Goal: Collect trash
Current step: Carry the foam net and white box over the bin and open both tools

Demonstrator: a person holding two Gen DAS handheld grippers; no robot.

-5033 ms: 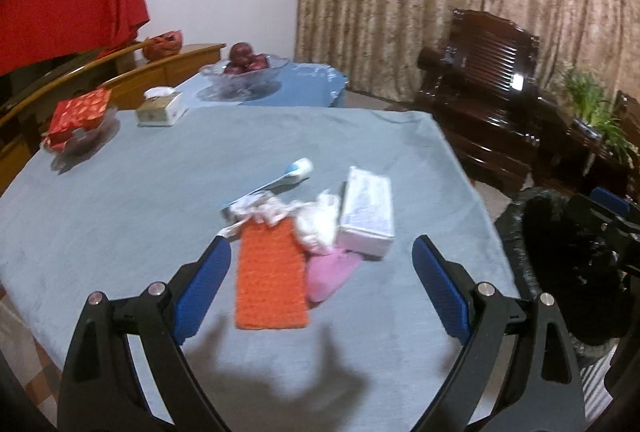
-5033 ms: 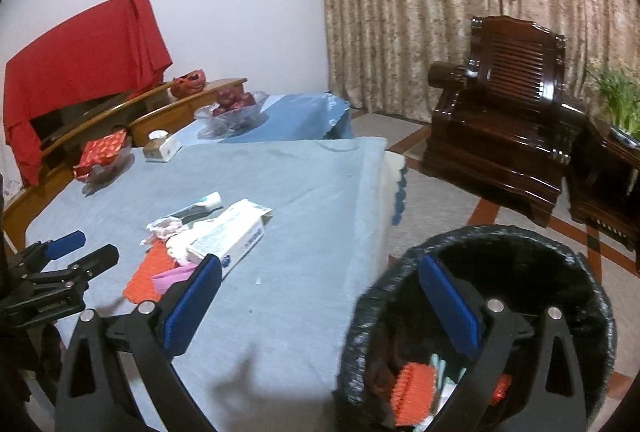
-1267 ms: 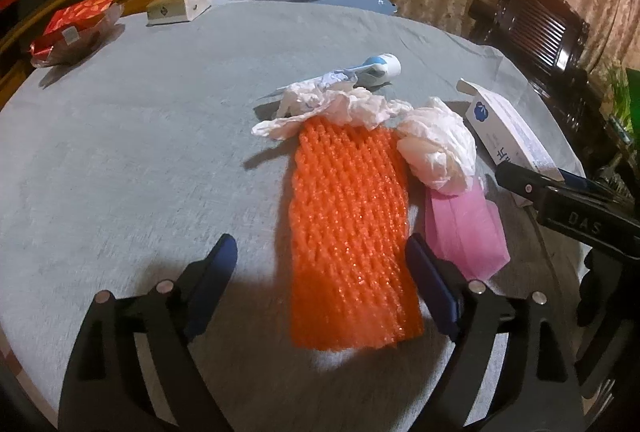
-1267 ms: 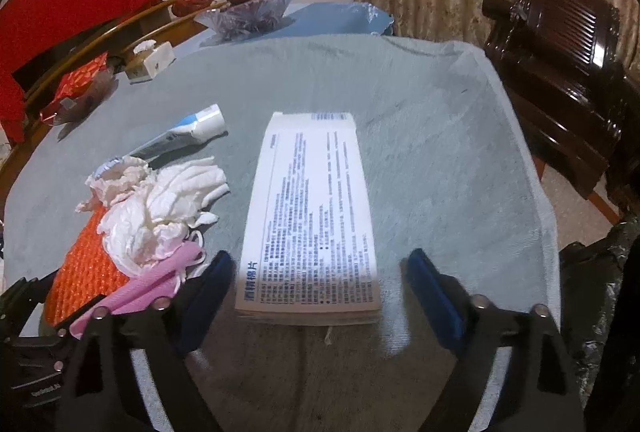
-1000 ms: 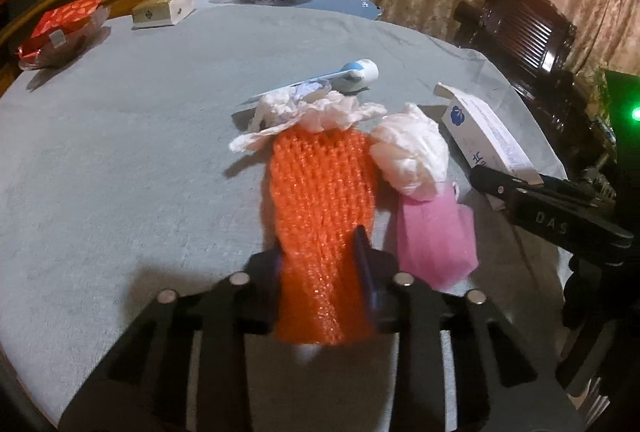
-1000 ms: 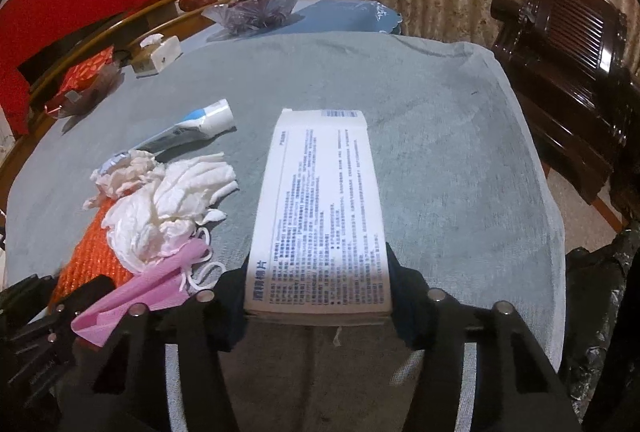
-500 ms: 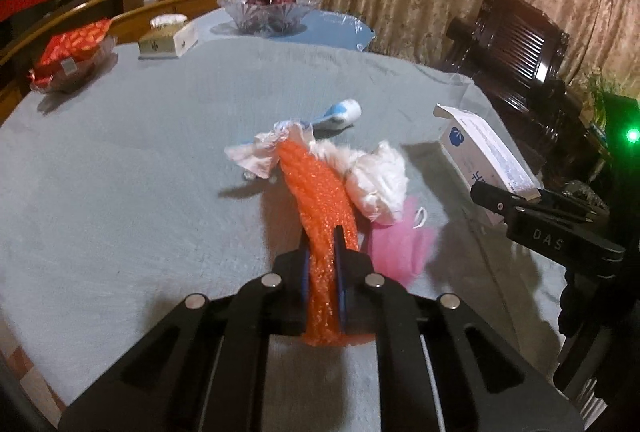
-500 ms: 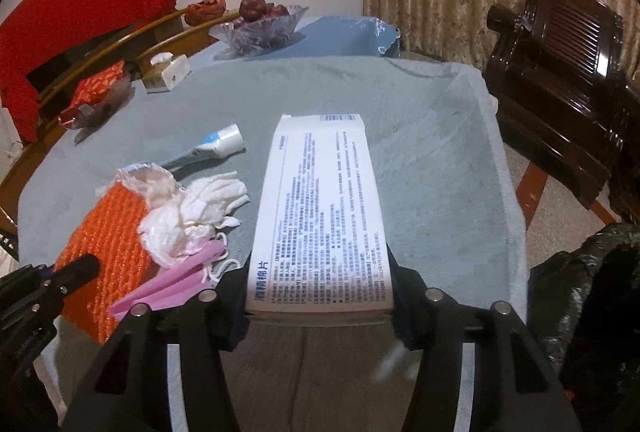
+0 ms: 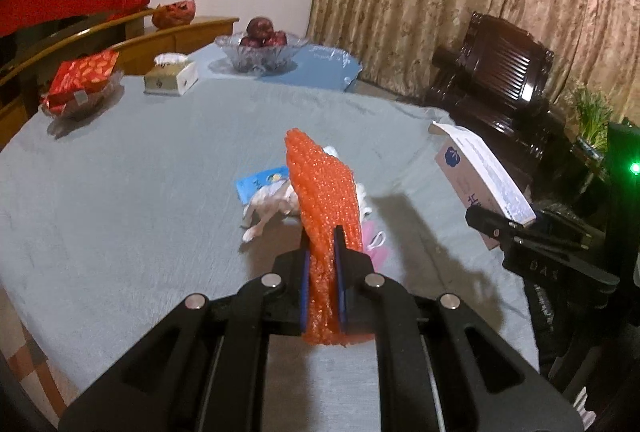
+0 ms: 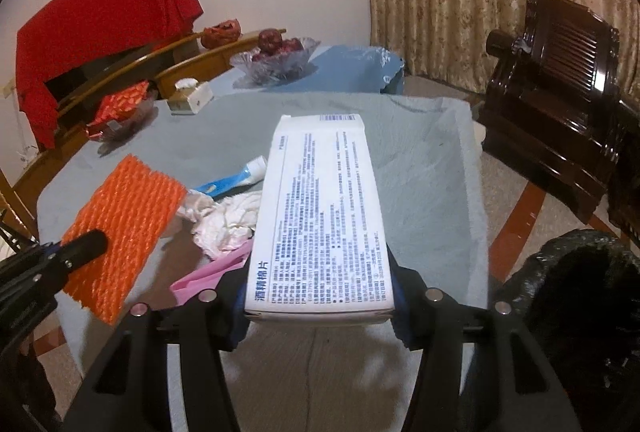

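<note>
My left gripper (image 9: 321, 264) is shut on an orange foam net (image 9: 324, 199), lifted off the grey tablecloth and standing up edge-on. In the right wrist view the same orange foam net (image 10: 124, 224) hangs flat at the left. My right gripper (image 10: 320, 296) is shut on a white printed box (image 10: 320, 216), raised above the table; the box (image 9: 480, 175) shows at the right of the left wrist view. On the cloth lie crumpled white tissues (image 10: 228, 220), a pink mask (image 10: 208, 276) and a blue-and-white tube (image 10: 232, 179).
A black-lined trash bin (image 10: 576, 292) stands beside the table at the lower right. At the far end of the table are a glass fruit bowl (image 9: 260, 49), a tissue box (image 9: 172, 75) and a red packet on a dish (image 9: 82, 79). A dark wooden armchair (image 10: 560, 79) stands at the right.
Both grippers closed on their items and rose: the left lifted the orange net off the cloth, the right lifted the white box. The tissues, mask and tube stayed on the table.
</note>
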